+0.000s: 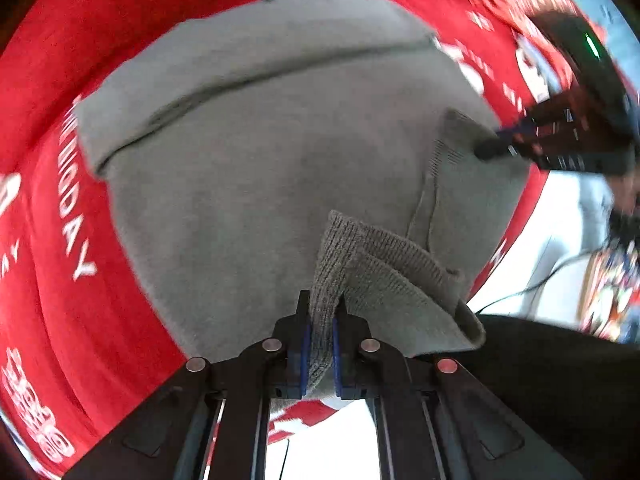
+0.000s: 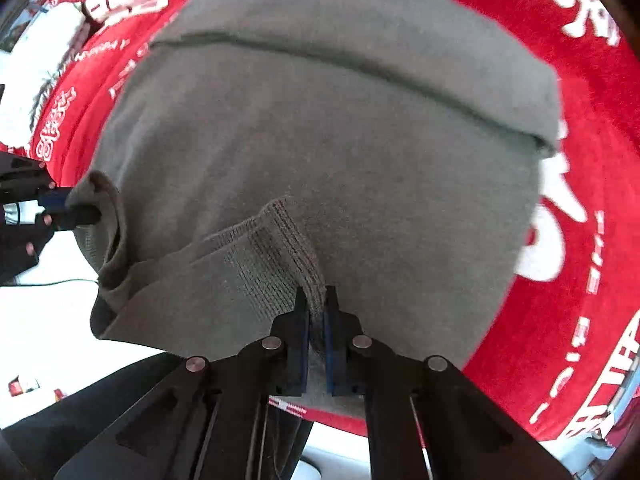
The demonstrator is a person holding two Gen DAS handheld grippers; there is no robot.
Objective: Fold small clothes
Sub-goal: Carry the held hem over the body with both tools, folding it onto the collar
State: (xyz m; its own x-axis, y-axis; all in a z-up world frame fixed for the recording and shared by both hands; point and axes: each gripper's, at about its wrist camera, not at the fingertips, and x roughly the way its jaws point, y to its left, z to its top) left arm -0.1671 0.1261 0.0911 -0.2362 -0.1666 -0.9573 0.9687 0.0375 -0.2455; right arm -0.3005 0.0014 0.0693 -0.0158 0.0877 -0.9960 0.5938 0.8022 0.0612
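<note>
A grey knit garment (image 1: pixel 260 160) lies spread on a red cloth (image 1: pixel 48 280) printed with white lettering, its far edge folded over in a band. My left gripper (image 1: pixel 323 300) is shut on the garment's ribbed hem (image 1: pixel 360 248) at the near edge, and the fabric rises in a fold between the pads. In the right wrist view the same grey garment (image 2: pixel 320 140) fills the middle, and my right gripper (image 2: pixel 316 292) is shut on another part of the ribbed hem (image 2: pixel 280 240). Each wrist view shows the other gripper pinching its hem corner, the right gripper (image 1: pixel 492 148) and the left gripper (image 2: pixel 80 212).
The red cloth (image 2: pixel 580 120) ends close behind both grippers, with pale floor (image 2: pixel 40 320) beyond its edge. A person's dark clothing (image 1: pixel 560 380) stands by that edge. A thin black cable (image 1: pixel 520 292) runs over the floor, and colourful items (image 1: pixel 612 300) lie at the right.
</note>
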